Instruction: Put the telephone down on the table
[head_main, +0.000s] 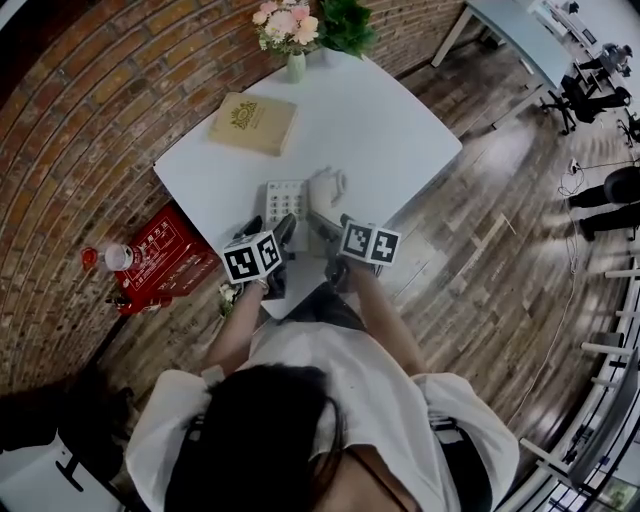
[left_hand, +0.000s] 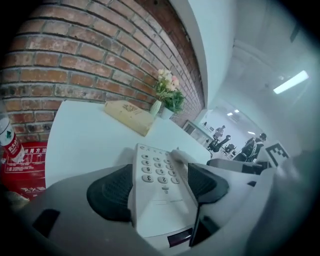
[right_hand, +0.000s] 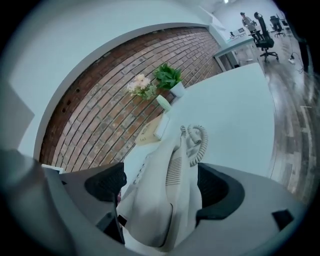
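White worktop (head_main: 390, 130) is stretching away ahead of the left tongs (head_main: 284, 230) and right tongs (head_main: 324, 224). The telephone (head_main: 285, 198) is sitting between them, the left clamping its keypad body, the right gripping its handset side. A tan book (head_main: 252, 123) is lying farther ahead.

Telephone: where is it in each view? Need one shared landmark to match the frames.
Head view: telephone at centre, by the near edge of the table.
Left gripper view: telephone bottom centre, keypad up, between the fingers.
Right gripper view: telephone bottom centre, handset uppermost, between the fingers.
Shared landmark: pink flowers.
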